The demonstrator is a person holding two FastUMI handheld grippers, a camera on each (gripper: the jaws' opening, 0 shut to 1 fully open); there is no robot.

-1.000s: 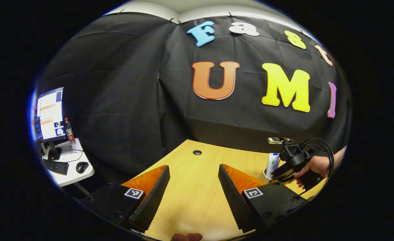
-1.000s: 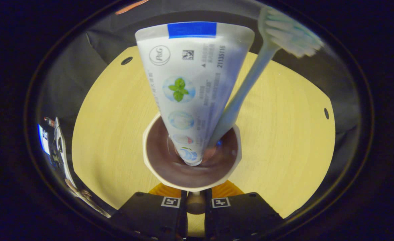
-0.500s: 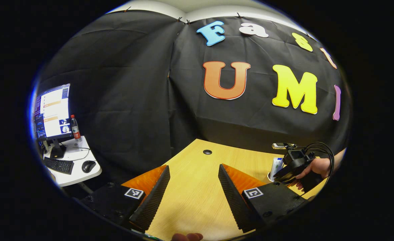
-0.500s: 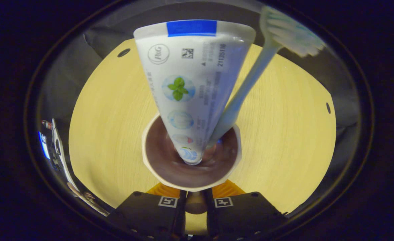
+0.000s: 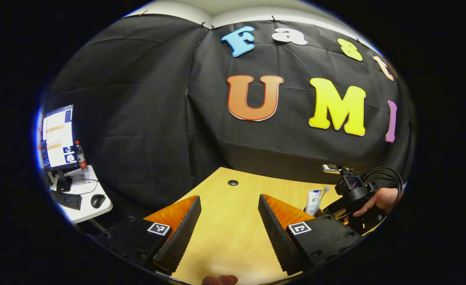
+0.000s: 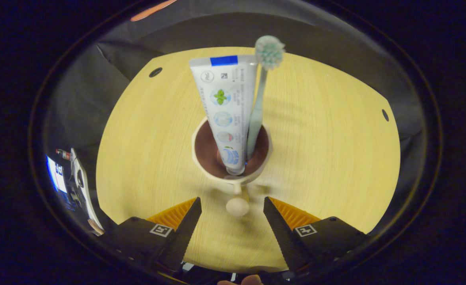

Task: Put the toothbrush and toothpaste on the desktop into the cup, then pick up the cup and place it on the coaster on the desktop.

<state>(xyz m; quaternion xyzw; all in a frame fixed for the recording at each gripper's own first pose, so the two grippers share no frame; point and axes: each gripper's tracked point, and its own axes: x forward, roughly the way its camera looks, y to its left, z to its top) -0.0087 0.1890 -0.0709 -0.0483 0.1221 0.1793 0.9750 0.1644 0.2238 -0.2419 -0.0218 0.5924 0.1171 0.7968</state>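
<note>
Cup: cream outside, dark brown inside, standing upright on the pale wooden table; a short handle ending in a round knob points toward the camera in the right gripper view. Whether a coaster lies under it I cannot tell.
Toothpaste: white tube standing cap-down in the cup, a blue band across its flat crimped top, a green leaf mark and round pictures down its face; it leans against the cup's inner wall.
Toothbrush: pale blue-green handle in the cup just beside the tube, touching its right edge; the round bristle head stands above the tube's top.
Right claw: jaws spread wide, black ribbed fingers with orange backs on either side of the cup's handle knob, touching neither knob nor cup.
Left claw: jaws apart with nothing between them, held low over the bare near part of the table.
Left gripper view, far side: the toothpaste and toothbrush rise just beside the right claw's black body, held by a hand with cables looping above it.
Side desk: white, well apart to the left, carrying a lit monitor, a bottle, a keyboard and a mouse.
</note>
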